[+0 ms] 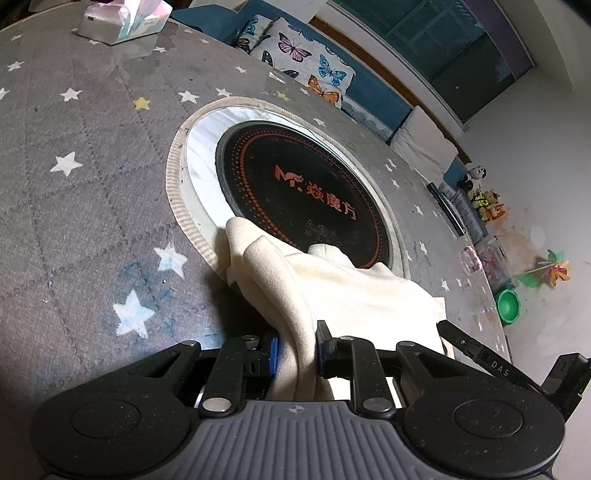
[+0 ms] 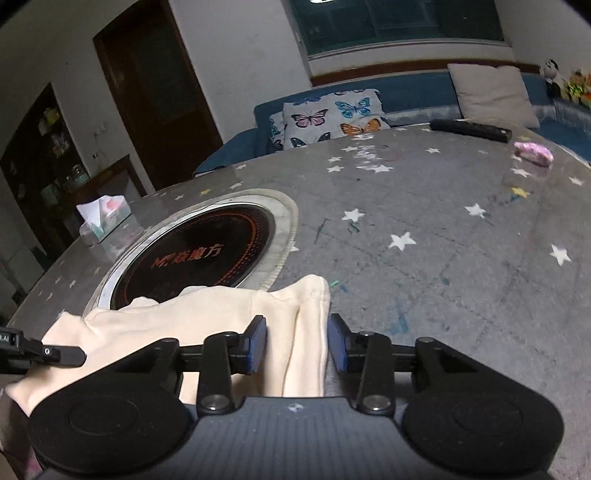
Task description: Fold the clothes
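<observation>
Now the left gripper [image 1: 297,349] pinches the cream soft cotton garment [image 1: 332,284], the right gripper [image 2: 297,341] straddles it half-open; close first, then lift evenly

Left gripper [image 1: 297,350]: black linkage, blue-padded fingers [image 1: 272,352] closed against a bunched fold of cream garment [image 1: 332,284]. The garment lies crumpled on the table [image 1: 74,206], its far edge overlapping the rim of the round black cooktop [image 1: 295,195] set in the table's middle, orange dotted ring and lettering on its face. Table cover: grey quilted cloth with white and yellow stars. Tissue box [image 1: 122,18] at the far left edge. Butterfly-print cushion [image 1: 299,59] on a blue sofa beyond. Part of the right gripper [image 1: 476,350] touches the garment's right side. Green bowl [image 1: 509,303] and pinwheel [image 1: 557,271] on the floor, right.
</observation>
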Action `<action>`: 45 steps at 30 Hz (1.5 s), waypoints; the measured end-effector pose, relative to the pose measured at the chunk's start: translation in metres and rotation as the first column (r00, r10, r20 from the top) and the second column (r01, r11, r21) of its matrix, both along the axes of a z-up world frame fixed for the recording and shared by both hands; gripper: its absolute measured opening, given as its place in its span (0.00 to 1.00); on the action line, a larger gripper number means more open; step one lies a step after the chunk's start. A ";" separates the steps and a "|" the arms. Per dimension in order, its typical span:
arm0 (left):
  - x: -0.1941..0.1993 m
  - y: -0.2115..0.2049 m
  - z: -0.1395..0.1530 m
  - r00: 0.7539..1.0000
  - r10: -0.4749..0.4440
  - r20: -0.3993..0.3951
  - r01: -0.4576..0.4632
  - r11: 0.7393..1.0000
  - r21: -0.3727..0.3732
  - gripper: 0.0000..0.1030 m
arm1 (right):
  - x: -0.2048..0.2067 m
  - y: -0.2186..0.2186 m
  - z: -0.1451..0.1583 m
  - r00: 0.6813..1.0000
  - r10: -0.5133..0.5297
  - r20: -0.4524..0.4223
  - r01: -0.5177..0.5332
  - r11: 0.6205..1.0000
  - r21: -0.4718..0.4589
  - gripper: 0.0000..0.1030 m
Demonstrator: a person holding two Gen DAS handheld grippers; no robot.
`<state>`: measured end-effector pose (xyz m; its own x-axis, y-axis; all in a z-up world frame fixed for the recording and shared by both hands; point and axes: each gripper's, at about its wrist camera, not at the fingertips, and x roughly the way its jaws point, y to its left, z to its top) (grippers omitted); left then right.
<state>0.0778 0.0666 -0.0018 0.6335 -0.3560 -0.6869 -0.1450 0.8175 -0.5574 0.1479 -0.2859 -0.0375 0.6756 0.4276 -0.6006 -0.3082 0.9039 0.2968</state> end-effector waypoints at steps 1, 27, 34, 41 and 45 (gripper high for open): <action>0.000 -0.002 0.002 1.000 -0.002 0.002 0.002 1.000 0.011 0.20 | -0.001 0.002 0.000 1.000 0.010 -0.004 -0.010 1.000 0.007 0.13; 0.125 -0.235 0.044 0.903 -0.414 0.116 0.388 0.901 0.192 0.23 | 0.003 -0.183 0.052 0.919 -0.350 0.182 0.373 0.921 -0.115 0.09; 0.132 -0.238 0.031 0.915 -0.396 0.074 0.352 0.875 0.333 0.32 | 0.017 -0.198 0.033 0.925 -0.359 0.126 0.375 0.916 -0.145 0.11; 0.141 -0.252 0.042 0.882 -0.450 0.136 0.383 0.855 0.349 0.26 | 0.037 -0.175 0.030 0.957 -0.271 0.108 0.282 0.954 -0.103 0.11; 0.155 -0.274 0.032 0.858 -0.498 0.127 0.430 0.831 0.354 0.26 | 0.054 -0.159 0.024 0.965 -0.244 0.093 0.252 0.963 -0.094 0.12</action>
